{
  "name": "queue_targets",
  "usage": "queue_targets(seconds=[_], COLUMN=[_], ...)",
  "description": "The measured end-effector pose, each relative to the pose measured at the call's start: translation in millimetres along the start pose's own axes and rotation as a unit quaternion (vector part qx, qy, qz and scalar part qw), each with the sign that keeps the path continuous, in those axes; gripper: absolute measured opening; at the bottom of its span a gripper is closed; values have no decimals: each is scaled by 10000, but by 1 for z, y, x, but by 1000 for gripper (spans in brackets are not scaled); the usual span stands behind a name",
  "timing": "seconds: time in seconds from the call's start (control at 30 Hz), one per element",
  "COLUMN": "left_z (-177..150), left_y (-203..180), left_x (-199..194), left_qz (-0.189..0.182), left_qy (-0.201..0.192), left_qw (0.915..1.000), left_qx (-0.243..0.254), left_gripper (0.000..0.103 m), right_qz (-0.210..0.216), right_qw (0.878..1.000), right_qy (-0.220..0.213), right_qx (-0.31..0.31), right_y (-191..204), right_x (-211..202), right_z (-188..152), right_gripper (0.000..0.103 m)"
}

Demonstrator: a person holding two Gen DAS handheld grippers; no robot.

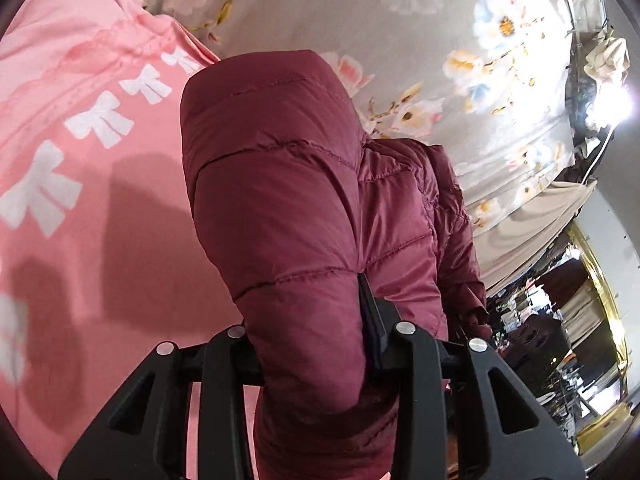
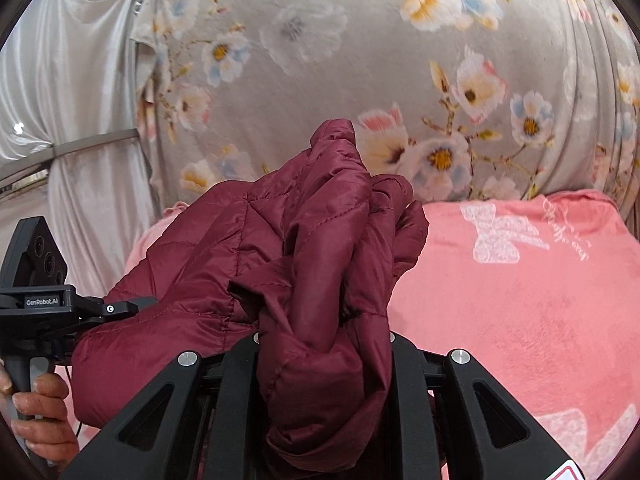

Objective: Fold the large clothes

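A maroon quilted puffer jacket (image 1: 288, 200) is held up off a pink blanket (image 1: 80, 240) by both grippers. My left gripper (image 1: 316, 340) is shut on a thick padded part of the jacket, which bulges out between and over its fingers and hides the tips. My right gripper (image 2: 324, 344) is shut on a bunched fold of the same jacket (image 2: 312, 248). The left gripper also shows in the right wrist view (image 2: 116, 308) at the left, clamped on the jacket's edge, with the person's hand below it.
The pink blanket (image 2: 520, 300) with white bow prints covers the surface under the jacket. A grey floral sheet (image 2: 360, 60) lies behind it. White drapes (image 2: 72, 80) hang at the left. Cluttered room items (image 1: 560, 340) show at the right.
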State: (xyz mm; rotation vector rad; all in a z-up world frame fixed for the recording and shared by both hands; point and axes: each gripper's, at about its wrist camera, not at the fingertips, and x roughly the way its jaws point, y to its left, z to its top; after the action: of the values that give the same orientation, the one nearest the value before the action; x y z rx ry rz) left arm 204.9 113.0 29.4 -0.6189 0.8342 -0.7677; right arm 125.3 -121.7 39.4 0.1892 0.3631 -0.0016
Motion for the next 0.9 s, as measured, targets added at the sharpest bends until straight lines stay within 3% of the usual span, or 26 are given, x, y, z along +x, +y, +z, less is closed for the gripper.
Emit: queue_targets(seconds=[0.3,0.9], left_z=[24,34], left_y=[60,90], left_x=[62,111], left_qz=[278,594], left_qy=[149,173], left_qw=[9995,9966], left_qx=[68,544], left_gripper=[32,33], right_qz=[-128,-225], right_qw=[9990,9939], right_qy=[414,1067], right_qx=[115,182], right_y=[-7,-32], right_x=[77,126], right_z=[-21,-48], right_gripper=[16,17])
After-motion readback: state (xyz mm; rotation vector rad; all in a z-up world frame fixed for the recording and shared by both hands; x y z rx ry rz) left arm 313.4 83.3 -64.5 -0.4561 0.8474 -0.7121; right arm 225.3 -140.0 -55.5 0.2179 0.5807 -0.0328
